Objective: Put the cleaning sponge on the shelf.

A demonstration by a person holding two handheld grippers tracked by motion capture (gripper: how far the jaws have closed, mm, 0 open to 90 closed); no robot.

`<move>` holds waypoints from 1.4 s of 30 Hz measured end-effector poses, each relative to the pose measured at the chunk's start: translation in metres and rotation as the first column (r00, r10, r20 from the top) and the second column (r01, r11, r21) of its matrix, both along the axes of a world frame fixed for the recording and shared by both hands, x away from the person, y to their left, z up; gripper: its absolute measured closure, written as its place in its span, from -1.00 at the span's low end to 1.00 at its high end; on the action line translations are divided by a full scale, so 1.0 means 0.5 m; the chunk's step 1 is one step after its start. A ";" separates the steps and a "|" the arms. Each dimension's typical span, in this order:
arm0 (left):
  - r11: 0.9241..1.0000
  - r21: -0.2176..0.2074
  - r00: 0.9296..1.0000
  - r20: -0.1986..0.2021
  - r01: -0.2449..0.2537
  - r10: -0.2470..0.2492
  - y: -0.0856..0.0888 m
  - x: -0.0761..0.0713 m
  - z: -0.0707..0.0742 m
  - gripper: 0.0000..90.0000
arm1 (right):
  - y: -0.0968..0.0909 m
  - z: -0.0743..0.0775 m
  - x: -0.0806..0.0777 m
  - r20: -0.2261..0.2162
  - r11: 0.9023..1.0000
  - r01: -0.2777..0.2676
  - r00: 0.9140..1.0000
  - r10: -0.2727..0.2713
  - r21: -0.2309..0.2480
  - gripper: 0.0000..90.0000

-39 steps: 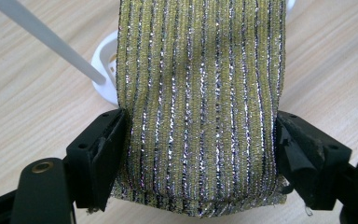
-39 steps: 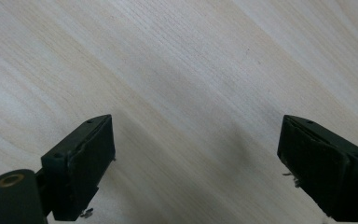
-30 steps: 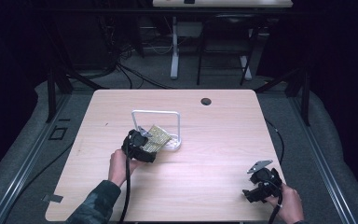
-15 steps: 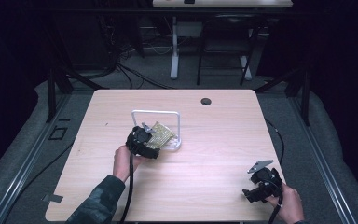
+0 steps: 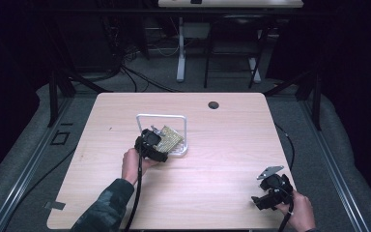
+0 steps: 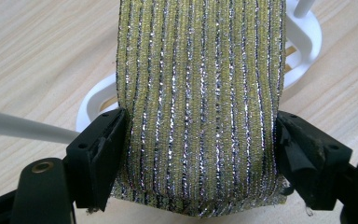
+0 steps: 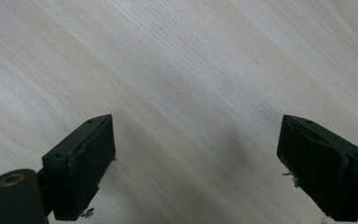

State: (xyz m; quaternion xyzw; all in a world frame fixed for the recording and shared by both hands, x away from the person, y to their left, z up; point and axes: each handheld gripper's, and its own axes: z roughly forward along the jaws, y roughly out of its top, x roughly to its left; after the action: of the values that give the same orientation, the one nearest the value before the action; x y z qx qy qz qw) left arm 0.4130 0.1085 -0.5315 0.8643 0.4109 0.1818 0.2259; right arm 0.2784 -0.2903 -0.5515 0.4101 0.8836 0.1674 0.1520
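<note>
Left gripper (image 6: 198,154) on glittery sponge (image 6: 200,93) (over white rack (image 5: 178,145)).

We see a yellow-green cloth (image 6: 200,102) striped with glittery silver and dark threads; a white rack (image 5: 176,118); a pale wood-grain desk (image 5: 222,145).

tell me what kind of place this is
Probably a lab or recording workspace, not a home: a bare wooden table on grey carpet, dark surroundings, cables trailing under a second desk behind, and a person working two handheld grippers, the left gripper and the right gripper.
</note>
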 end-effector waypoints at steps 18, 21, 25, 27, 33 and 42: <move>1.000 0.001 1.000 -0.015 -0.011 0.011 -0.011 0.025 -0.019 -0.55 | -0.003 -0.001 -0.004 -0.010 1.000 0.002 1.000 -0.002 0.002 -0.76; 1.000 0.000 1.000 -0.028 -0.005 0.005 -0.014 0.029 -0.027 -0.57 | -0.002 -0.001 -0.004 -0.012 1.000 0.003 1.000 -0.003 0.004 -0.76; 1.000 0.003 0.999 -0.034 -0.006 0.006 -0.015 0.033 -0.031 -0.60 | 0.000 -0.001 -0.004 -0.008 1.000 -0.003 1.000 0.003 0.004 -0.76; 1.000 0.004 0.999 -0.033 -0.007 0.007 -0.015 0.033 -0.031 -0.61 | 0.000 -0.001 -0.004 -0.009 1.000 -0.003 1.000 0.003 0.004 -0.76; 1.000 0.007 0.999 -0.035 -0.006 0.006 -0.017 0.031 -0.028 -0.65 | -0.002 0.000 -0.004 -0.009 1.000 0.001 1.000 -0.001 0.010 -0.76; 1.000 0.015 1.000 -0.031 0.001 -0.001 -0.023 0.027 -0.024 -0.69 | 0.000 -0.001 -0.004 -0.014 1.000 -0.004 1.000 0.004 0.002 -0.76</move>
State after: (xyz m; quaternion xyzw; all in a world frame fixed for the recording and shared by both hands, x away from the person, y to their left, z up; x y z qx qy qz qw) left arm 0.4266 0.0970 -0.5435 0.8689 0.4127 0.1712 0.2132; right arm 0.2762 -0.2904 -0.5518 0.4098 0.8852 0.1658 0.1449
